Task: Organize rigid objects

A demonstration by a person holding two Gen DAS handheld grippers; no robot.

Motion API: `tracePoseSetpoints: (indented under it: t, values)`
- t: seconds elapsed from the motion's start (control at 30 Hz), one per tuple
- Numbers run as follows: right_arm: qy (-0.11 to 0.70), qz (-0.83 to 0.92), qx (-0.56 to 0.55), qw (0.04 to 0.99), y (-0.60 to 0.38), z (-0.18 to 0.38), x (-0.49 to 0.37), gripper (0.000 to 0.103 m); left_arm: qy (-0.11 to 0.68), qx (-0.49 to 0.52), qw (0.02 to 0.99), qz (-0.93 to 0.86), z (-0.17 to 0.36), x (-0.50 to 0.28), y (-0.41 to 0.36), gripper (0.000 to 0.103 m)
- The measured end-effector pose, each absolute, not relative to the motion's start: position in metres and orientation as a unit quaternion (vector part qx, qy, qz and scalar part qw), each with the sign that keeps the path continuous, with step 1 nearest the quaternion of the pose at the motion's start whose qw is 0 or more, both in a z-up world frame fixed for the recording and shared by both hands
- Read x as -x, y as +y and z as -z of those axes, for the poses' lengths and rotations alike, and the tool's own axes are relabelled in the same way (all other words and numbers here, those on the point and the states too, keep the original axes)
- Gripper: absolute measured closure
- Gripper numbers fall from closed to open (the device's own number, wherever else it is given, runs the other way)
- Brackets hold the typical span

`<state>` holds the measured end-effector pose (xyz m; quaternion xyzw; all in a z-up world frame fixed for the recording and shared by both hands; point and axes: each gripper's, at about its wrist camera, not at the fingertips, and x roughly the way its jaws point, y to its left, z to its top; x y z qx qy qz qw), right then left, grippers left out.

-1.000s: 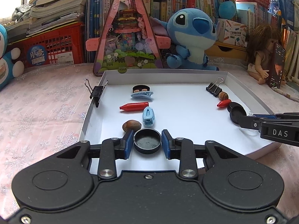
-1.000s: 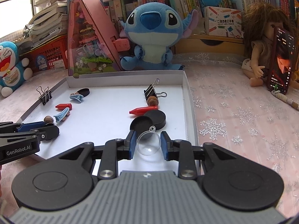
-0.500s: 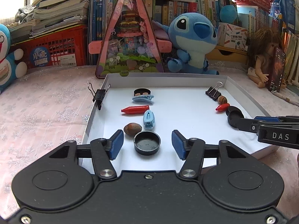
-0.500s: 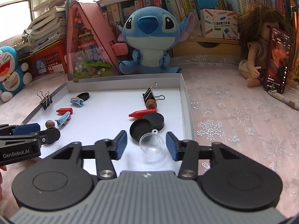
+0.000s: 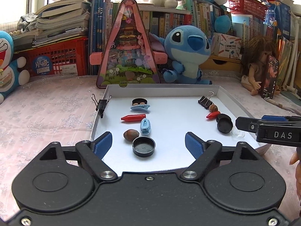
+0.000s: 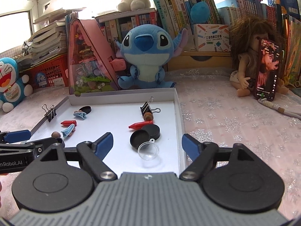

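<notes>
You have set down both pieces in the white tray (image 5: 225, 96): the black cap (image 5: 144, 146) rests by the nut (image 5: 131, 134) on its left side, and the clear dome (image 6: 149, 150) lies just beside two black caps (image 6: 145, 136) on its right. Two matching rows of clips, red pieces and nuts look nearly sorted; little seems left. Your left claw (image 5: 148, 144) and right claw (image 6: 147, 145) have just been opening and grasp nothing, jaws spread wide above the tray.
</notes>
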<state>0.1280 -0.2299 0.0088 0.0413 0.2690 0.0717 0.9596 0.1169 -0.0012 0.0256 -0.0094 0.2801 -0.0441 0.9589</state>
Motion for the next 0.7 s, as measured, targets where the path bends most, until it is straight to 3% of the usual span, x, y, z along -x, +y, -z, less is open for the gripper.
tracePoseSetpoints:
  t: [0.7]
  values:
    - [0.260, -0.066, -0.020, 0.963, -0.232, -0.015, -0.089, 0.005, 0.286, 0.011, 0.956, 0.058, -0.027, -0.072, 0.005, 0.017]
